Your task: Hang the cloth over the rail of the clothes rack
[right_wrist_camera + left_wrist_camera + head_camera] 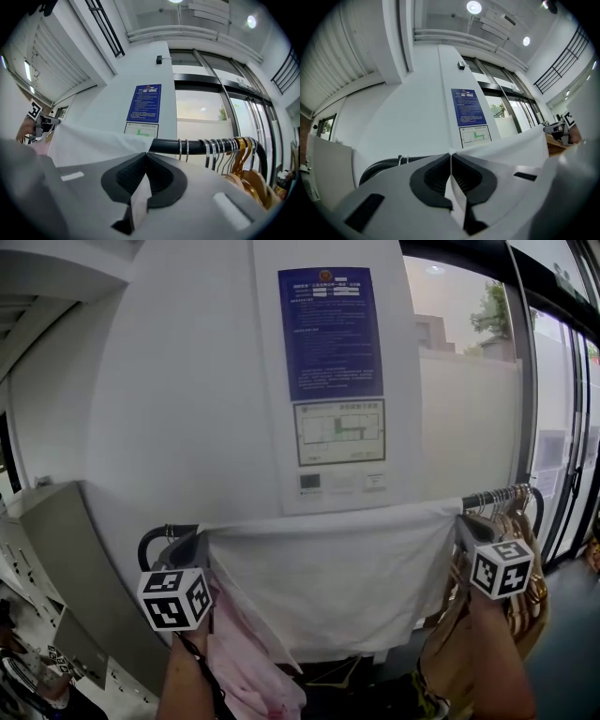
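A white cloth (337, 568) is stretched wide in front of the black rail (492, 496) of the clothes rack, its top edge level with the rail. My left gripper (202, 545) is shut on the cloth's upper left corner, and the cloth (506, 150) runs rightward from the pinched jaws (451, 157). My right gripper (461, 526) is shut on the upper right corner; there the cloth (89, 143) runs leftward from the jaws (146, 157), with the rail (206, 146) just beyond. The middle of the rail is hidden behind the cloth.
Several wooden hangers (520, 540) with metal hooks (225, 150) crowd the rail's right end. A pink garment (248, 662) hangs below the left gripper. A white pillar with a blue notice (330, 329) stands right behind the rack. Glass doors (562, 427) are at right.
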Demonstrator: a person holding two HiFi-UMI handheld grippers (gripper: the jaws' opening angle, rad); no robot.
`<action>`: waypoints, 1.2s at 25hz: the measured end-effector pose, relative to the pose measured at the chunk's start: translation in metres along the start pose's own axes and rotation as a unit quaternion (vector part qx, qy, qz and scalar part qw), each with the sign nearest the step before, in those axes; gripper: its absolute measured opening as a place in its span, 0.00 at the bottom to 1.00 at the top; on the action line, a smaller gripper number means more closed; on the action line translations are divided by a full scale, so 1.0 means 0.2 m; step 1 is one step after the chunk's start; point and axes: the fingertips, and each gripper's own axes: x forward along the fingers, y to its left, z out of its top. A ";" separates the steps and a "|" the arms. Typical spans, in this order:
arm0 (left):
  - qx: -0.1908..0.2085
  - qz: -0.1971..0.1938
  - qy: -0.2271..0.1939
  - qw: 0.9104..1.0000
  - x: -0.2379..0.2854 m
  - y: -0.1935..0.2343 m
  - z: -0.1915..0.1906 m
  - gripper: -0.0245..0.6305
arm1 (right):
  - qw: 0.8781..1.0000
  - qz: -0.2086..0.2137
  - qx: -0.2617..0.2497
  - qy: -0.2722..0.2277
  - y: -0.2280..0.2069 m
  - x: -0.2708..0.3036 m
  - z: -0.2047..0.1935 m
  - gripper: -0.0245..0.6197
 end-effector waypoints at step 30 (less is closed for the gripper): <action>-0.073 0.047 -0.026 0.996 -0.08 0.19 0.01 0.18 | 1.000 0.026 0.003 0.015 0.08 -0.04 -0.05 0.05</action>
